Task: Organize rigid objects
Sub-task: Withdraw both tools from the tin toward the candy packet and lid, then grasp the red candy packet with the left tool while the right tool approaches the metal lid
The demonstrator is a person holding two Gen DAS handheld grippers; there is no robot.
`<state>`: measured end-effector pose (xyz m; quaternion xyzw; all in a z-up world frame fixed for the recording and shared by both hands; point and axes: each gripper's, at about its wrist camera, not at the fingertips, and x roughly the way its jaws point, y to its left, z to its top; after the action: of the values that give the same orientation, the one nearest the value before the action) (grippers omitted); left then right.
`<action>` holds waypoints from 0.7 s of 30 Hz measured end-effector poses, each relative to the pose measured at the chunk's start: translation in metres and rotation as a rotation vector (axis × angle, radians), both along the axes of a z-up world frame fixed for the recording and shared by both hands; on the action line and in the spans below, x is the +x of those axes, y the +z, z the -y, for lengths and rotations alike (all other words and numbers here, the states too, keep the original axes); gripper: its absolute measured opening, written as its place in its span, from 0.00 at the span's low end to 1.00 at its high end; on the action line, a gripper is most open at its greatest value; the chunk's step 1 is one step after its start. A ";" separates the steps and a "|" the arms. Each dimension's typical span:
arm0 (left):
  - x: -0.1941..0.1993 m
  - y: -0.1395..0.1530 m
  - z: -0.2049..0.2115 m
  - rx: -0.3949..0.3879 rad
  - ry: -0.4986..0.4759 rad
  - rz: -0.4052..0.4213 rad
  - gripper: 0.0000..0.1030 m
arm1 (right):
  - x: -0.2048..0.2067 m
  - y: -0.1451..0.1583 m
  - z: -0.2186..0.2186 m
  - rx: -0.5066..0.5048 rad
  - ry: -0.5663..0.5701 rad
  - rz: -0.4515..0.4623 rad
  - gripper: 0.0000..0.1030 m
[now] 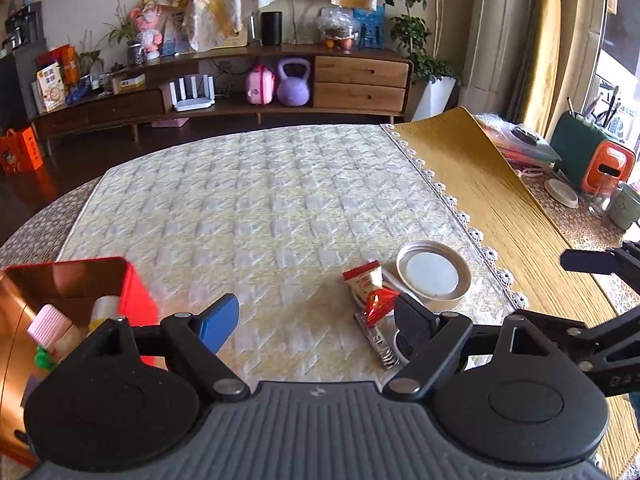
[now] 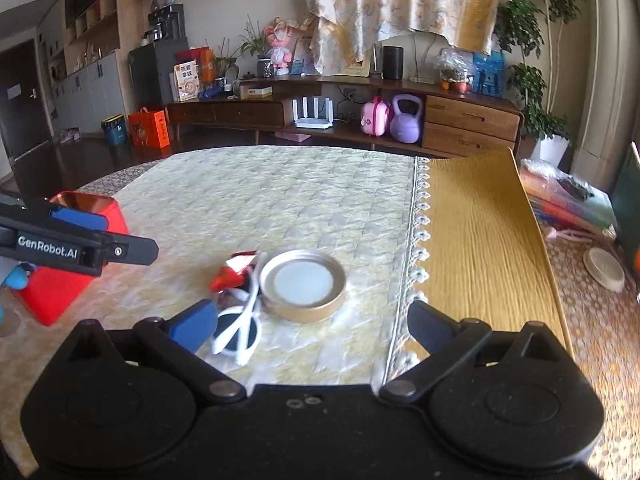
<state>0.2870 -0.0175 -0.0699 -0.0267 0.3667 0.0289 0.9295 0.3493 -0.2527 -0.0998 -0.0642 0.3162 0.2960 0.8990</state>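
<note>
Both claws empty: left claw (image 1: 316,326) spread wide, right claw (image 2: 312,322) at full spread. Gold tin lid (image 2: 303,285), red snack packet (image 1: 370,292) and white sunglasses (image 2: 240,330) cluster mid-bench near the lace-trimmed cloth edge. Red tin (image 1: 80,280) at the left edge already holds small items, likely the drop-off.

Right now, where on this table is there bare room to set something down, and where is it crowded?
Free: the quilted cloth from its far edge to the gold lid, and the yellow mat beside the lace trim. Crowded: the near middle, where lid, red snack packet and white sunglasses cluster, and the red tin, already holding bottles.
</note>
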 end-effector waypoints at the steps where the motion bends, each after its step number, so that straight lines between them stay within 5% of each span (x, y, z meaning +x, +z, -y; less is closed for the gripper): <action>1: 0.004 -0.002 0.002 -0.004 -0.007 -0.003 0.83 | 0.005 -0.003 -0.002 -0.009 0.007 0.003 0.98; 21: 0.061 -0.044 0.002 -0.113 0.016 -0.127 0.82 | 0.043 -0.045 -0.023 -0.081 0.139 -0.014 0.80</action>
<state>0.3484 -0.0194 -0.1142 -0.0801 0.4257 0.0174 0.9012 0.3924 -0.2300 -0.1446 -0.1202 0.3290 0.3451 0.8707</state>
